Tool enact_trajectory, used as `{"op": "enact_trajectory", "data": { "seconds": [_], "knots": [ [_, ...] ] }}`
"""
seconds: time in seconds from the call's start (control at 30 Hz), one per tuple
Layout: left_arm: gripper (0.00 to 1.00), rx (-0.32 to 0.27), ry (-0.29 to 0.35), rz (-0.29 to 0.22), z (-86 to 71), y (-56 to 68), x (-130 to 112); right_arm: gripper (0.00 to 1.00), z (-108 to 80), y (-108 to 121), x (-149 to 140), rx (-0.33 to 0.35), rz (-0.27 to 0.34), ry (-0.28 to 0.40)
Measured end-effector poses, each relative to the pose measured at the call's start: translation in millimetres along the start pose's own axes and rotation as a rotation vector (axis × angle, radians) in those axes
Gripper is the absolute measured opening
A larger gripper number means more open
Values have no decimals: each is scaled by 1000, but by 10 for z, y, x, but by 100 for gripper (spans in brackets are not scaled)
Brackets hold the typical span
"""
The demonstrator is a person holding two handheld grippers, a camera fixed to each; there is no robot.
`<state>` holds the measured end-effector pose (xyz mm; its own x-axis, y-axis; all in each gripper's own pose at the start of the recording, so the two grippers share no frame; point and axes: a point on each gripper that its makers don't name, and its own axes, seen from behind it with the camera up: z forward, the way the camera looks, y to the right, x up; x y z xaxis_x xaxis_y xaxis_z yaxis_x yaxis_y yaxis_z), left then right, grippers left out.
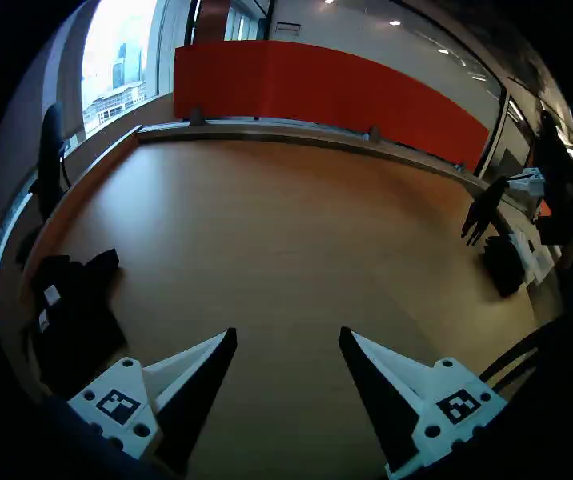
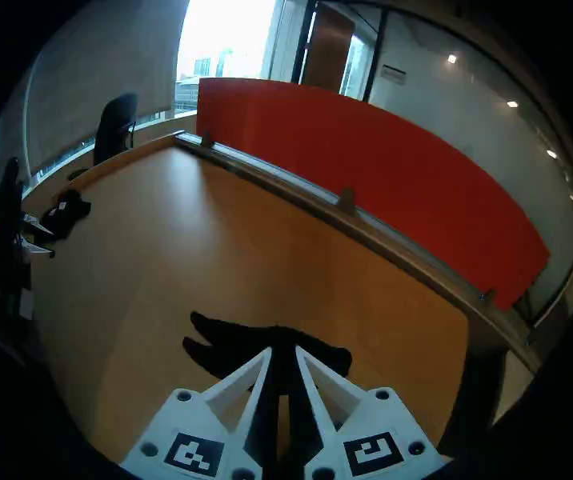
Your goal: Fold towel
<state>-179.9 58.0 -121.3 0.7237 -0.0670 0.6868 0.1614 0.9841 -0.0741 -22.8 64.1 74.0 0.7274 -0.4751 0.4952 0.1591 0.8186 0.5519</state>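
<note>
Holding the towel (image 2: pixel 230 348) pinched at the tips of my right gripper (image 2: pixel 282 352), I have its fingers clenched on the black cloth, which spreads just ahead of and below them over the wooden table (image 2: pixel 206 240). My left gripper (image 1: pixel 286 332) is released, its fingers wide apart with nothing between them, above bare tabletop. Far ahead to its right I see the other tool with the towel dangling from it, apparently off the surface. The risk, as I judge it, is that I grip only a small bit of the cloth. It could slip out if I swing it, or land bunched instead of flat, and a fold made on a crumpled towel would come out crooked. My left tool is well apart from the towel, so reaching for a second corner is a long move. Catching the middle instead of a corner would spoil the fold. The dark pile (image 1: pixel 70 312) close on its left could also be snagged. Counting: two grippers, one towel in hand, one dark pile with two white tags, one further dark heap (image 1: pixel 504 264) near the dangling towel, one red partition (image 2: pixel 382 176) along the far table edge, one office chair (image 2: pixel 114 124).
</note>
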Motion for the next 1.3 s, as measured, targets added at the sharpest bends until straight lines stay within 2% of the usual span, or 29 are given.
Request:
{"op": "enact_trajectory", "data": {
  "seconds": [0.4,0.7,0.9,1.1,1.3],
  "knots": [
    [95,5,-18,1,48,57,-27,5,-121,539,-214,-55,33,-34],
    [95,8,-21,9,42,102,3,5,-243,857,-363,-95,48,-55],
    [95,8,-20,17,39,141,31,5,-274,971,-486,-105,63,-70],
    [95,3,-19,28,38,214,58,5,-307,1006,-561,-109,70,-77],
    [95,-3,-16,36,29,272,76,5,-415,1003,-657,-111,78,-81]
  ]
}}
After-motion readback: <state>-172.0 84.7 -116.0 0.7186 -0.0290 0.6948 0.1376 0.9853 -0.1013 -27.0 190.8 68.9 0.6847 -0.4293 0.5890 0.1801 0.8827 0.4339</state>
